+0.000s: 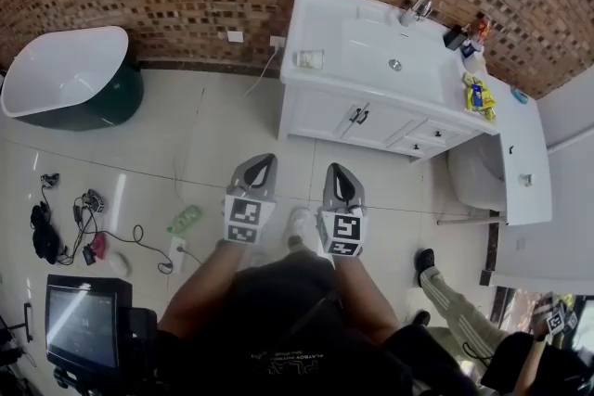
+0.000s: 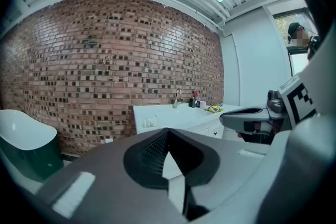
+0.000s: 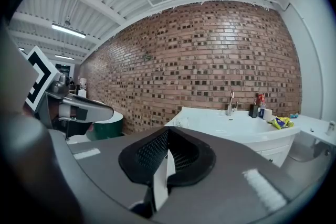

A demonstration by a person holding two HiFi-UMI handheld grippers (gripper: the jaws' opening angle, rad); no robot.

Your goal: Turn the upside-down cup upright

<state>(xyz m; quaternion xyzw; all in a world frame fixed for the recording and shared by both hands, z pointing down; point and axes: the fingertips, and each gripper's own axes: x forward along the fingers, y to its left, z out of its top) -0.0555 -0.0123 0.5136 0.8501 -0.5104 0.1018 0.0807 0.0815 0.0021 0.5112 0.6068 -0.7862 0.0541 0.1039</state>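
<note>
A small clear cup (image 1: 310, 58) stands on the left end of the white vanity top (image 1: 320, 23), far ahead of me. It is too small to tell which way up it is. The cup (image 2: 149, 122) also shows in the left gripper view, and the cup (image 3: 178, 123) in the right gripper view, near the counter's left edge. My left gripper (image 1: 264, 162) and right gripper (image 1: 336, 173) are held side by side over the tiled floor, well short of the vanity. Both point toward it. The left gripper (image 2: 168, 131) is shut and holds nothing, and so is the right gripper (image 3: 168, 131).
The vanity has a sink basin (image 1: 394, 51) with a faucet (image 1: 418, 9), bottles (image 1: 457, 36) and a yellow packet (image 1: 478, 97) at its right. A white and green bathtub (image 1: 65, 74) stands far left, a toilet (image 1: 473, 176) right. Cables (image 1: 88, 227) and a monitor (image 1: 79, 315) lie left; another person's leg (image 1: 455, 292) is right.
</note>
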